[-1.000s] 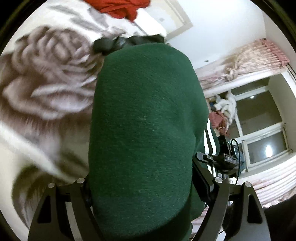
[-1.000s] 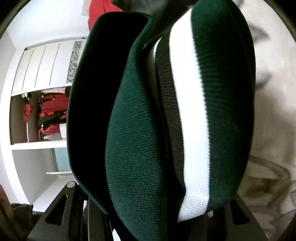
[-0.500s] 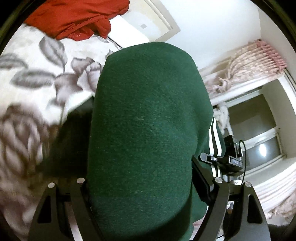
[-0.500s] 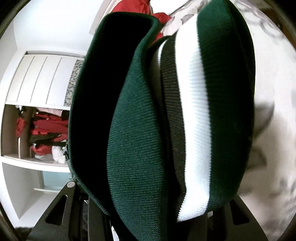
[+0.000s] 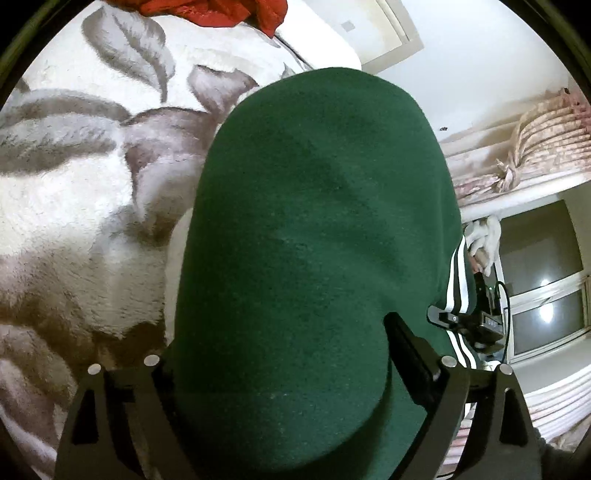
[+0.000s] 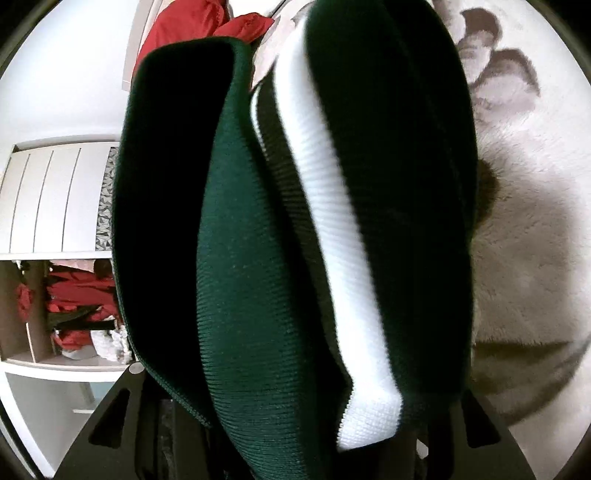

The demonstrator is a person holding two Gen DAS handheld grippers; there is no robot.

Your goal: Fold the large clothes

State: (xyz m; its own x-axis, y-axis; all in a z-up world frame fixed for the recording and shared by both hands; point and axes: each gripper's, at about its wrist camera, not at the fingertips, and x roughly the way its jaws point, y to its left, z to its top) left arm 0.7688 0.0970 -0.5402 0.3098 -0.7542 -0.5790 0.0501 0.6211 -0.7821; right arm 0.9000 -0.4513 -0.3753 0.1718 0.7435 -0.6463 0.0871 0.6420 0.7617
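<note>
Plush cream bedding with a grey flower print (image 5: 92,206) lay under everything, a red garment (image 5: 214,11) heaped at its far end and pink curtains (image 5: 535,129) beside the dark window. Against the opposite wall an open wardrobe (image 6: 55,295) showed shelves of red clothing.

Between the two tools hung the dark green garment (image 5: 314,240). The left gripper (image 5: 280,373) was clamped on a thick bunch of its plain green cloth, which bulged up and filled most of that camera's view. The right gripper (image 6: 306,417) was closed on a folded edge where the white stripe (image 6: 332,258) ran through the layers.

Over the last second the flower print had slid across behind the cloth, the red garment had come nearer the frame top, and the wardrobe had dropped lower in the right view. Both grips looked unchanged. I judged the garment was being carried forward over the bed, lifted off it, most likely to lay one half over the other or spread it flat. It had not yet been set down.
</note>
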